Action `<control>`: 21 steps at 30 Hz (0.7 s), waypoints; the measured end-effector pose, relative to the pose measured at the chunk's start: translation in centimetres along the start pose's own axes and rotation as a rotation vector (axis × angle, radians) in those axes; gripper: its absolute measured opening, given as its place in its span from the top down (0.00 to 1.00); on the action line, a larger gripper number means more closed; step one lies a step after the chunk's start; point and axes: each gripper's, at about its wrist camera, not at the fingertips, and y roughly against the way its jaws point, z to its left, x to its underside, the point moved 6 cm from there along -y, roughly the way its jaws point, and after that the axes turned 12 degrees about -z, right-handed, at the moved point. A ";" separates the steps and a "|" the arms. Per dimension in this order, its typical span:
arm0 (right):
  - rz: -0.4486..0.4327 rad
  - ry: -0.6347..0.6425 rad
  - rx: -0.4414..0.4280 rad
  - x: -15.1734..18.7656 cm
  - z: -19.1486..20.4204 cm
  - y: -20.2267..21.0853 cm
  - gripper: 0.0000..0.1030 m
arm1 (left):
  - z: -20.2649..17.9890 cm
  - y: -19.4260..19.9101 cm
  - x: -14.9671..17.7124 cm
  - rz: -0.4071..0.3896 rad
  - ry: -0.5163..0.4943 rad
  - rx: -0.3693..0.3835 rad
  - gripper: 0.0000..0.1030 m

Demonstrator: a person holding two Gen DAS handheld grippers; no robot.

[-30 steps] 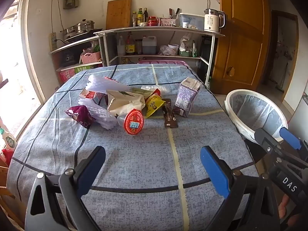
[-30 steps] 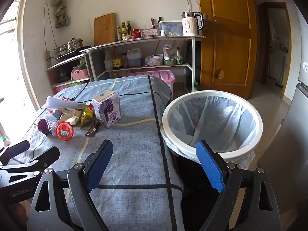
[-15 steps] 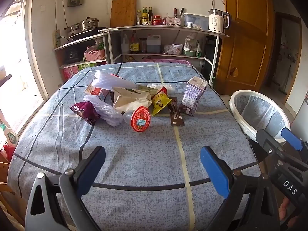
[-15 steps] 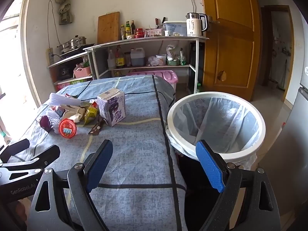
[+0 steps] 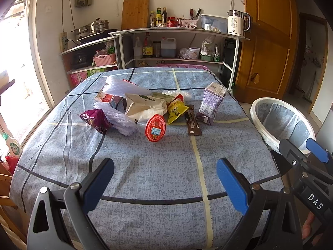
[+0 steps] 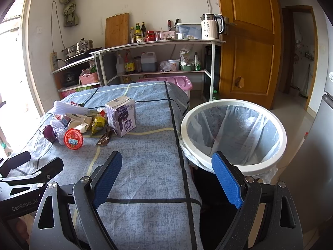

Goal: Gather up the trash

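A heap of trash lies mid-table: a purple carton [image 5: 212, 105] [image 6: 121, 117], a red-lidded cup [image 5: 155, 127] [image 6: 73, 139], a yellow snack bag [image 5: 175, 109], a brown wrapper [image 5: 193, 123], a beige paper bag [image 5: 145, 106], a purple packet [image 5: 94, 120] and white foam wrap [image 5: 122, 123]. A white bin [image 6: 232, 134] [image 5: 278, 123] with a clear liner stands at the table's right edge. My left gripper [image 5: 164, 184] is open, well short of the heap. My right gripper [image 6: 166, 179] is open over the table's right edge beside the bin, holding nothing.
The table wears a blue checked cloth [image 5: 156, 166]. Behind it stand metal shelves [image 5: 179, 41] with bottles, a kettle [image 5: 236, 21] and pots. A wooden door [image 6: 247, 48] is at the back right. A pink storage box [image 6: 166, 82] sits behind the table.
Both grippers have eased forward and slightly up; the trash heap and bin sit a little nearer in view. Neither gripper has taken hold of anything.
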 end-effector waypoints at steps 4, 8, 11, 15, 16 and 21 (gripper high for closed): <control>0.000 0.001 0.002 0.1 -0.1 0.0 0.14 | 0.0 0.0 0.0 0.002 0.001 0.000 0.03; 0.001 0.002 0.005 0.1 0.0 0.1 0.14 | 0.1 0.1 0.0 0.001 0.002 -0.001 0.03; 0.002 0.001 0.004 0.1 0.0 0.1 0.14 | 0.2 0.1 0.0 0.001 0.001 -0.003 0.03; 0.002 0.000 0.007 0.1 0.0 0.1 0.14 | 0.2 0.1 0.0 0.002 0.002 -0.004 0.03; 0.002 0.000 0.007 0.1 0.0 0.1 0.14 | 0.2 0.1 0.0 0.003 0.002 -0.004 0.03; 0.002 0.001 0.006 0.1 0.0 0.1 0.14 | 0.1 0.1 0.0 0.006 0.002 -0.005 0.03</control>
